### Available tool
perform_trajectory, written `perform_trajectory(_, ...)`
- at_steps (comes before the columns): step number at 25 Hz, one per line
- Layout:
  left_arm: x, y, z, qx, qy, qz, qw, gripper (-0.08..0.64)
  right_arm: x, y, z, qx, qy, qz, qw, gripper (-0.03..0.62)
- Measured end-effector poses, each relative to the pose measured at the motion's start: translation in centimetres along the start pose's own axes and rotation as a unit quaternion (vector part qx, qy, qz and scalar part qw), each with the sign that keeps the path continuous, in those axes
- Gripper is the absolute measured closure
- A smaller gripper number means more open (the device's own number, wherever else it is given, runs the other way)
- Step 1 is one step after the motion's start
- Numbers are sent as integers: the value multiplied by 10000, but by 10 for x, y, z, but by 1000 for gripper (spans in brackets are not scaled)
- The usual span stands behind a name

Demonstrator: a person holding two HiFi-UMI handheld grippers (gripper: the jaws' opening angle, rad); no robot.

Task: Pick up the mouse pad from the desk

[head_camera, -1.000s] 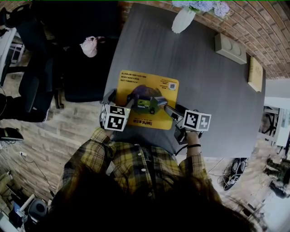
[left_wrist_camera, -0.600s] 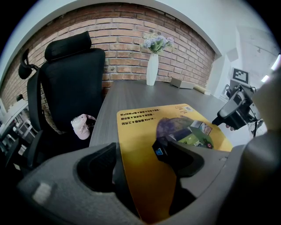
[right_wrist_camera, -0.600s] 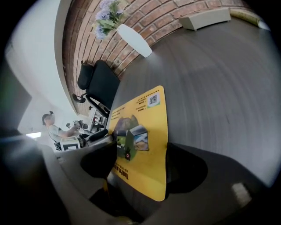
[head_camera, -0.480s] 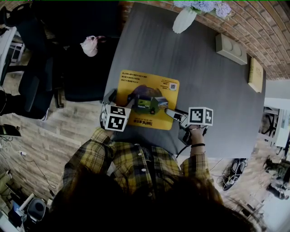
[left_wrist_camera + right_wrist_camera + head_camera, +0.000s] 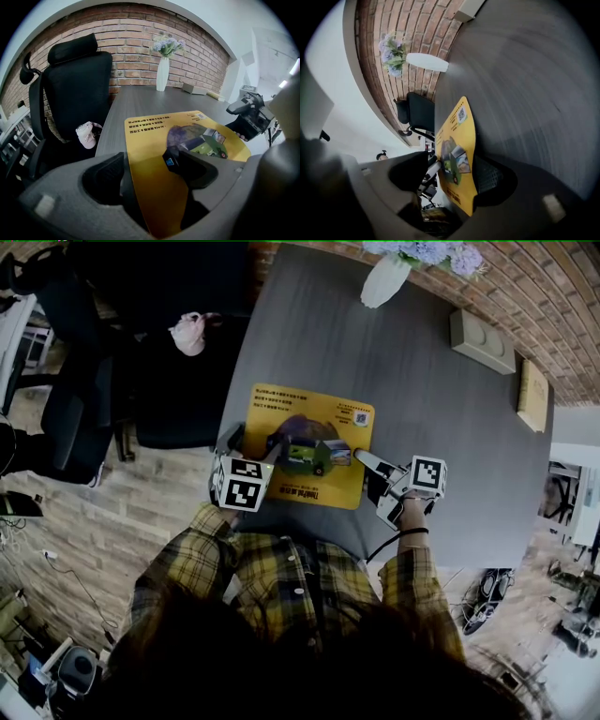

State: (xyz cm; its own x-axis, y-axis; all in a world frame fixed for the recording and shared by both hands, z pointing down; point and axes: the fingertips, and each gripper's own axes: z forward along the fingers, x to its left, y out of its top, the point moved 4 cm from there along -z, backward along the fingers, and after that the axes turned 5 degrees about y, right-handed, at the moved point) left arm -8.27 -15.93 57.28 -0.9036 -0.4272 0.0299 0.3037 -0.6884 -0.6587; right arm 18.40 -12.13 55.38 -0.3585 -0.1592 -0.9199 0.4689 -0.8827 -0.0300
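Head view first: the yellow mouse pad (image 5: 305, 442) sits on the grey desk (image 5: 422, 381) near the front edge; I have the left gripper (image 5: 251, 446) at the pad's front left corner and the right gripper (image 5: 372, 472) at its right edge; a white vase (image 5: 382, 279) stands at the far end, well apart.

Left gripper view: the pad's near edge curves up between the two jaws, both pressed against it, so I read these tongs as clamped on the pad; a black chair (image 5: 75, 79) stands beside the desk.

Right gripper view: the pad's edge stands between the jaws, which are wide and closing; the ribbed one lies against the pad, the other stands clear of it.
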Motion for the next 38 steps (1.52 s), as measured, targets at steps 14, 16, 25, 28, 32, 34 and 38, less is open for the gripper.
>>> perform_trajectory(14,0,0,-1,26,-33,-16,10000,189,13,-1,28,1353,889,-599,9850,353)
perform_trajectory(16,-1,-2,1,11,-53,-22,10000,189,14,-1,34,1423,1019,-480,9834,359)
perform_trajectory(25,-1,-1,2,-2,-43,-21,10000,189,26,-6,66,1550,1256,-450,9789,421)
perform_trajectory(28,-2,-2,1,25,-54,-27,10000,189,18,-5,65,1537,924,-674,9815,512)
perform_trajectory(32,-1,0,1,-20,-21,-3,10000,189,11,-5,63,1517,542,-814,9836,577)
perform_trajectory(34,-2,0,0,13,-19,-17,10000,189,12,-5,64,1525,626,-769,9833,577)
perform_trajectory(38,-1,-1,1,-23,-30,-19,10000,189,14,-5,66,1533,713,-832,9821,577)
